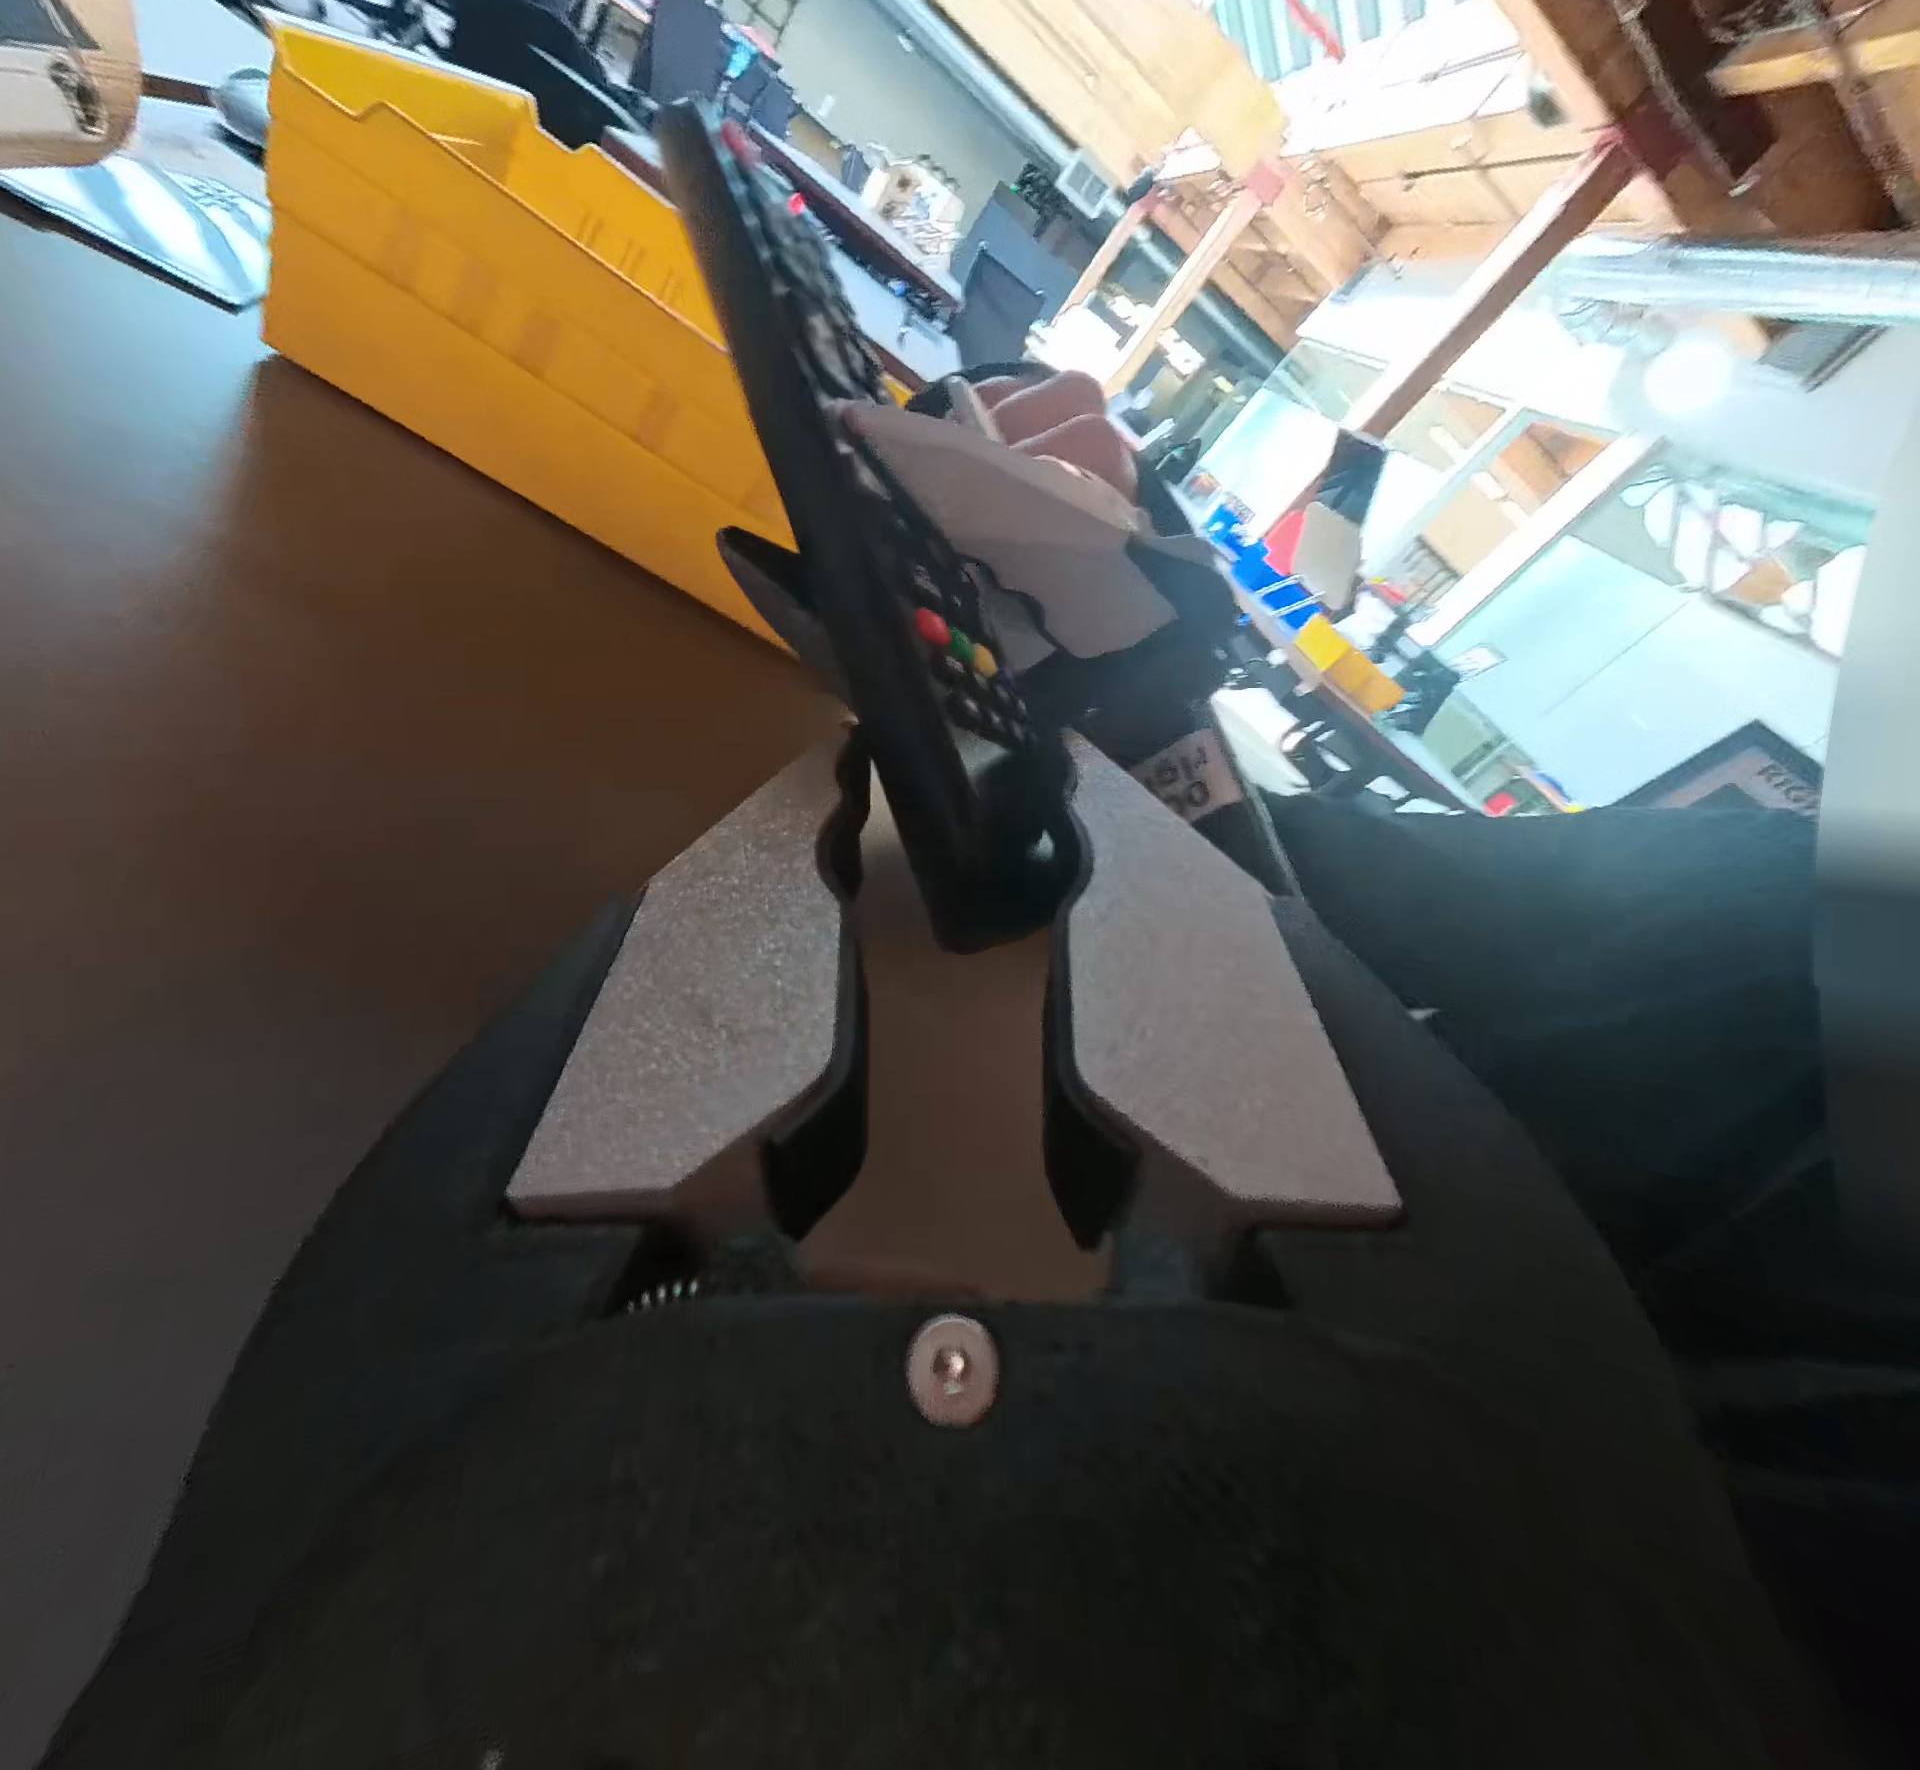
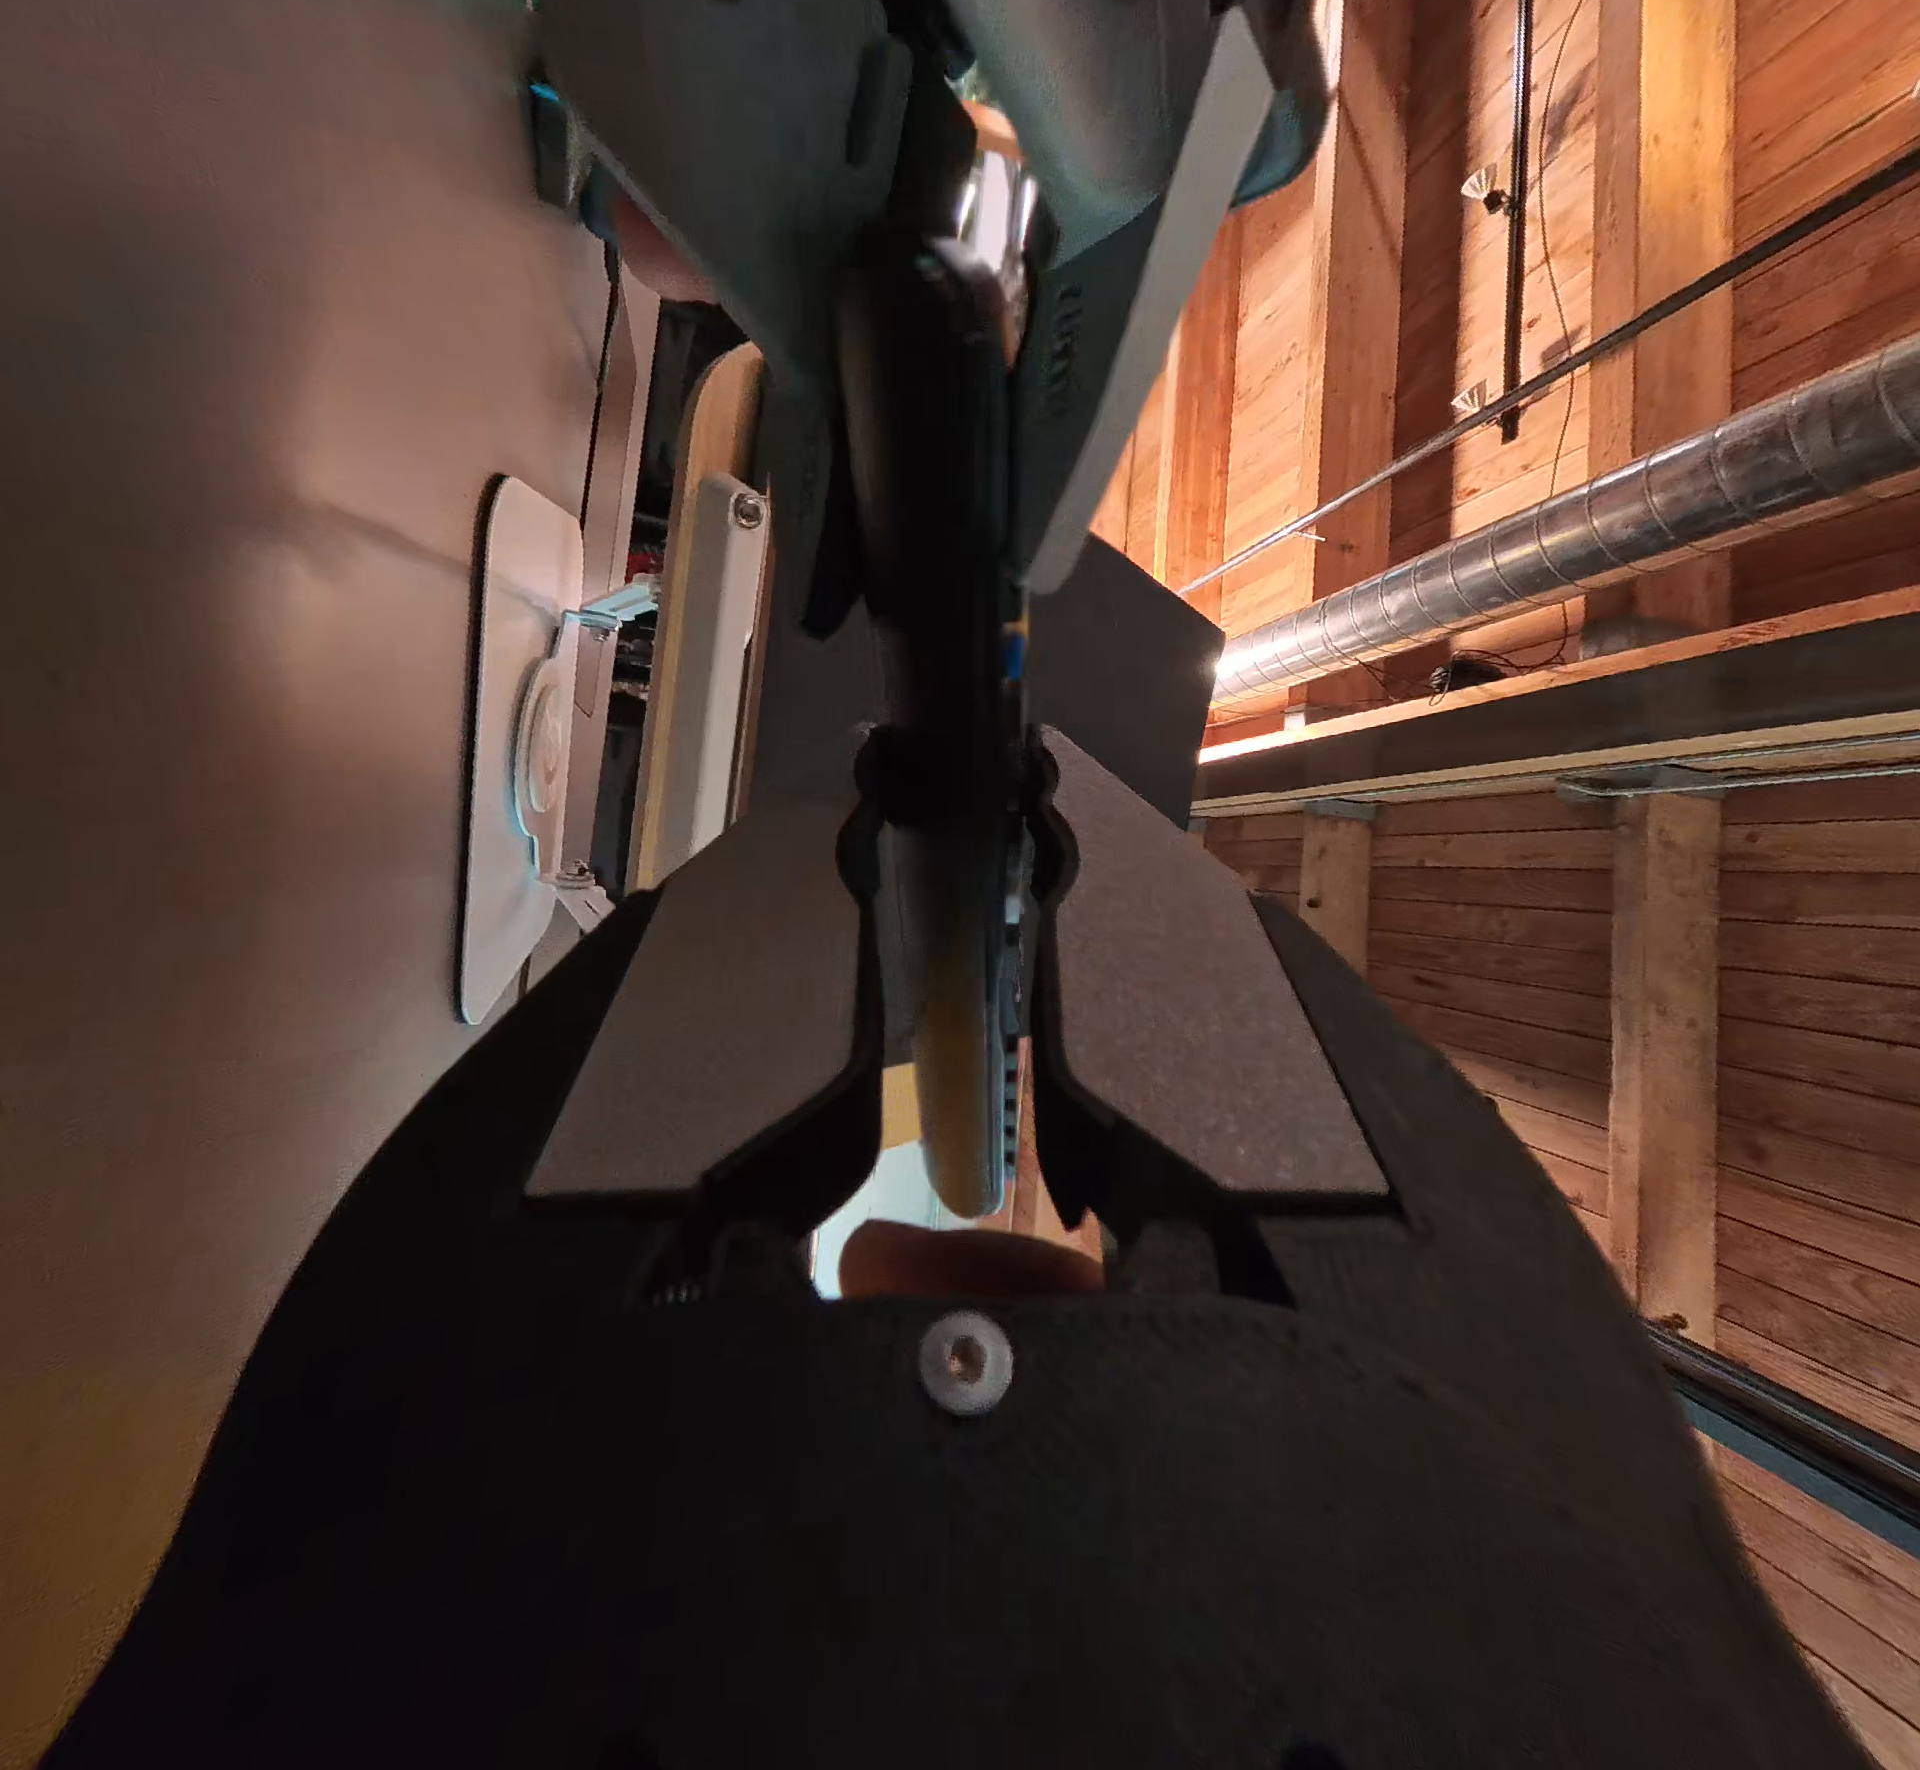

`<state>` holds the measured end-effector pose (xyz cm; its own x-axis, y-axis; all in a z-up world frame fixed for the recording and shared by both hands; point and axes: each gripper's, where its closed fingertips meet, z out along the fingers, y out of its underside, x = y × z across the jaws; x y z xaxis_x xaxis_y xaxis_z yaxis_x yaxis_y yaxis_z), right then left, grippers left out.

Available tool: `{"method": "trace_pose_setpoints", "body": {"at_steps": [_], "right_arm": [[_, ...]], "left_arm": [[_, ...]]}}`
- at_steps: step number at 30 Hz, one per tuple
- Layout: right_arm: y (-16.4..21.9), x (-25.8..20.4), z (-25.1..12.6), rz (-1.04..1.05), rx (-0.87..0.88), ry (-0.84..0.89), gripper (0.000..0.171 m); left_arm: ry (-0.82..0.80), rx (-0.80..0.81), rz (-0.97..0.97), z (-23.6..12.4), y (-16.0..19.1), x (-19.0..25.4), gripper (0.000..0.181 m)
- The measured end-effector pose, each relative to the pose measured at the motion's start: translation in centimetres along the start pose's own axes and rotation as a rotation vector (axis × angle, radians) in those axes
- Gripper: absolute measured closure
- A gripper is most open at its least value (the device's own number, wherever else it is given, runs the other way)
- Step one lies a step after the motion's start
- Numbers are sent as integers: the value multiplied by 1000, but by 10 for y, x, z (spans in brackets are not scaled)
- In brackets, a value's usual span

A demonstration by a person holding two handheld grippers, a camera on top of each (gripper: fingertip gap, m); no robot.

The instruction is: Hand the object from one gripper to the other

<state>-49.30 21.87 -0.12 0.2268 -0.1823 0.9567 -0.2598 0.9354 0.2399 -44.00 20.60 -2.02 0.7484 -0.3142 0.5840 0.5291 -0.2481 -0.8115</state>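
Workshop background: timber ceiling, silver round duct (image 2: 1558, 567), cluttered benches far right. Dark brown worktop (image 1: 312, 681) carries a yellow plastic bin (image 1: 488, 286) at far left.

Left tool (image 1: 956, 827): jaws nearly closed, clamped on the near end of the long black remote control with coloured buttons (image 1: 831, 432). Remote is off the worktop, tilted, running up and away from the tool toward the bin, button face to the right.

Right tool (image 2: 951, 790): also pinched on the remote (image 2: 940, 515), seen edge-on here as a thin dark slab between its fingers. In the left wrist view the right tool (image 1: 935, 515) grips the remote mid-length, grey fingers across the button face, a person's hand (image 1: 1049, 421) behind it. In the right wrist view the left tool (image 2: 914, 297) sits just beyond, holding the same remote. Both tools on it at once.
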Motion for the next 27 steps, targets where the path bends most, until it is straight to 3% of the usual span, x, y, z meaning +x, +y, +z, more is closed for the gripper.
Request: {"method": "trace_pose_setpoints", "body": {"at_steps": [5, 9, 12, 16, 22, 27], "right_arm": [[0, -21, 3, 76, 17, -92, 134], [3, -37, 4, 223, 22, -193, 118], [4, -46, 2, 281, 31, -258, 121], [1, -60, 0, 308, 24, -345, 145], [7, -55, 3, 357, -31, -334, 149], [19, -45, 5, 590, -105, -344, 149]], "left_arm": [[-243, -98, 239, 3, 9, -25, 154], [-534, -239, 608, -4, 9, -46, 156], [-754, -370, 1005, -15, 4, -57, 160], [-906, -548, 1485, -18, 5, -61, 160], [-935, -550, 1703, -12, 0, -52, 160], [-1039, -341, 1666, -22, -27, -39, 152]]}}
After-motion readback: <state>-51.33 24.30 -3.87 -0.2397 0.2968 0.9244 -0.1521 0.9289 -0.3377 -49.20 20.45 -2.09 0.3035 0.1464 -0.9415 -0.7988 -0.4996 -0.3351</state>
